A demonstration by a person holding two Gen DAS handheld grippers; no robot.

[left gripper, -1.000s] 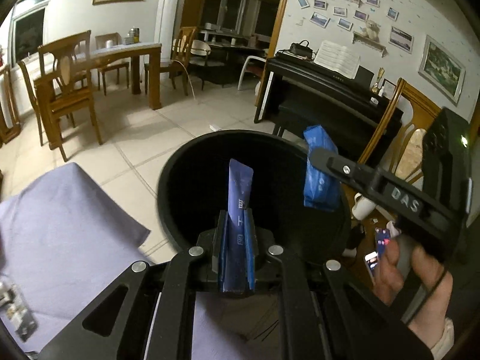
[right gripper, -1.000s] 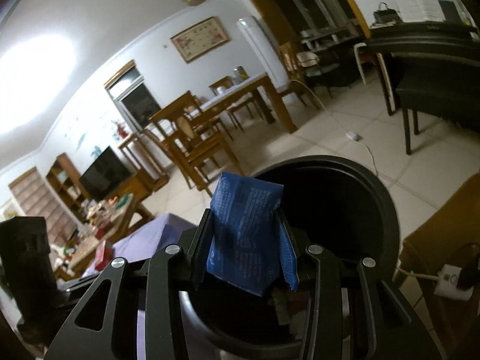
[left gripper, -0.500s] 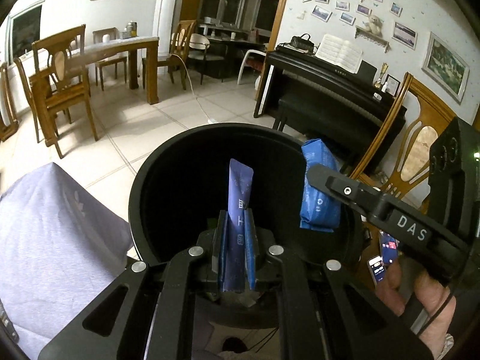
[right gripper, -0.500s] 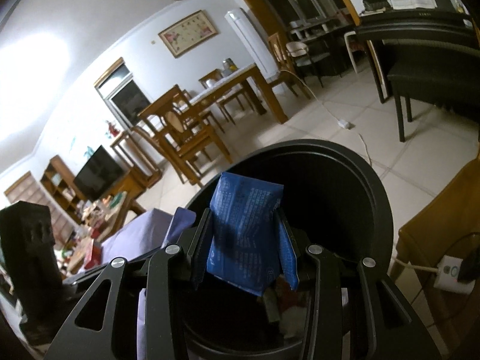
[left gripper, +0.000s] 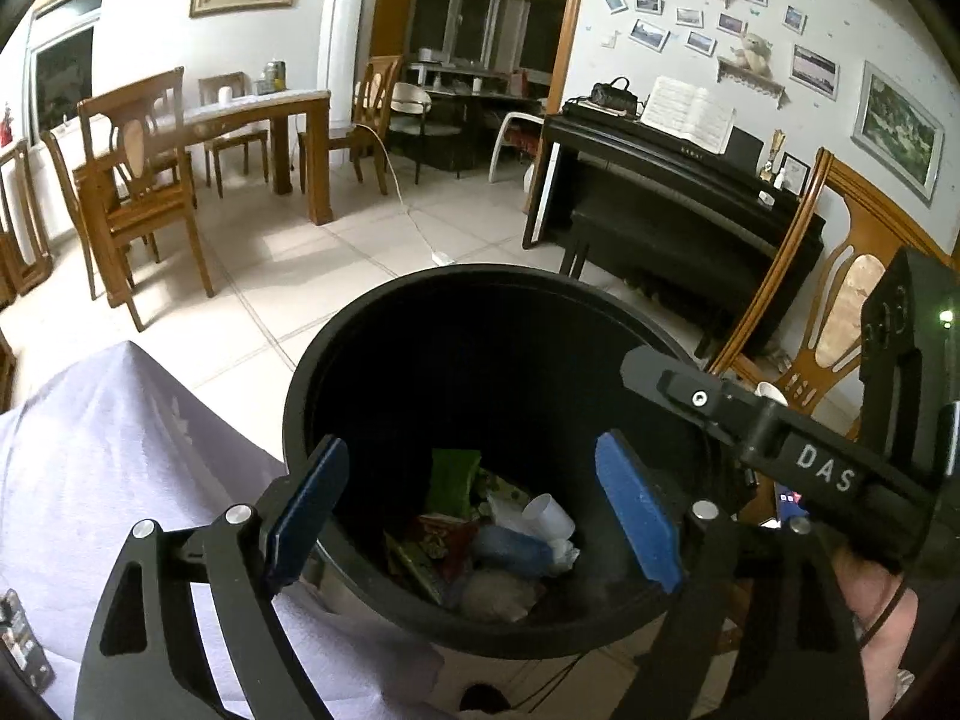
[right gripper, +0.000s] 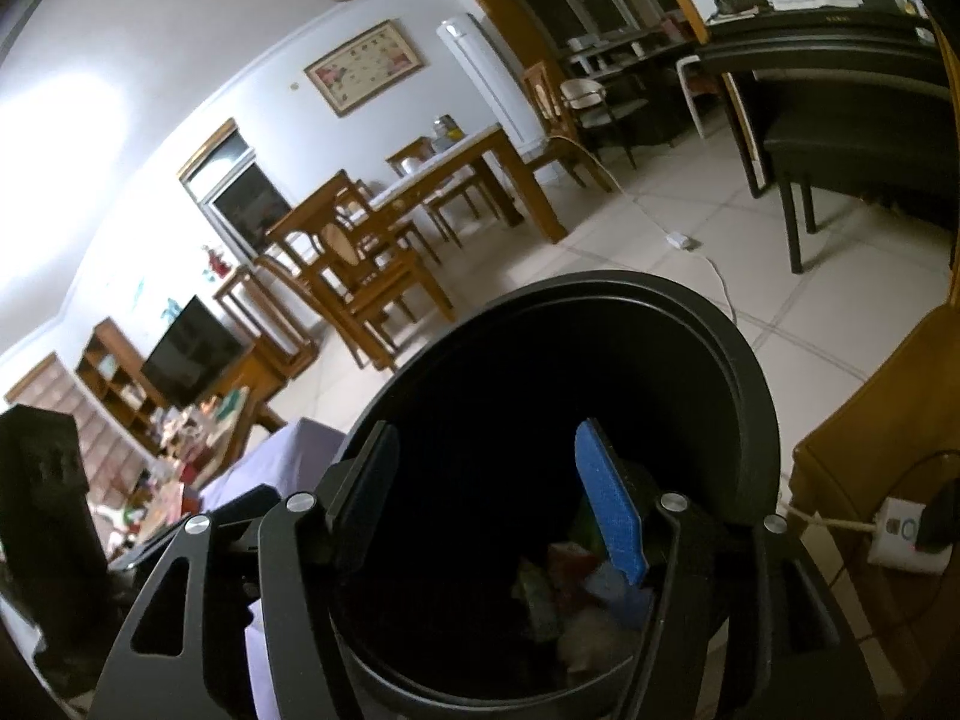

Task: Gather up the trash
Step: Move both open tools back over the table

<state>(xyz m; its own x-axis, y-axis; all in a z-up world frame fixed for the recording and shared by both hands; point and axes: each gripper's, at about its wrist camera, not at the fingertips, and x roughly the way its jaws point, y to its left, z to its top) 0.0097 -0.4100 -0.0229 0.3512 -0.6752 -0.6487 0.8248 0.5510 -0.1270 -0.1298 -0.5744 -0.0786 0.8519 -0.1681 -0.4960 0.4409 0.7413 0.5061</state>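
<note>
Both grippers are hanging over the mouth of a round black trash bin (left gripper: pixel 300 396), which is standing on the pale tiled floor (left gripper: pixel 288 276) just beside a lilac cloth (left gripper: pixel 108 450) at its nine o'clock. The left gripper (left gripper: pixel 474 510) is opening, its blue-padded fingers (left gripper: pixel 636 516) spreading wide at eight and four o'clock of the bin's opening, with nothing between them. The right gripper (right gripper: pixel 486 498) is opening too, its fingers standing apart and empty; in the left wrist view its dark body is reaching in from three o'clock, carried by a hand (left gripper: pixel 876 600).

The trash (left gripper: pixel 498 540) is lying at the bottom of the bin: a green packet, a red wrapper, a white cup and some bluish pieces. In the right wrist view the heap is blurred, so single pieces cannot be told apart there. A black piano (left gripper: pixel 672 198) is standing at one o'clock, a wooden dining table (left gripper: pixel 264 120) at eleven.
</note>
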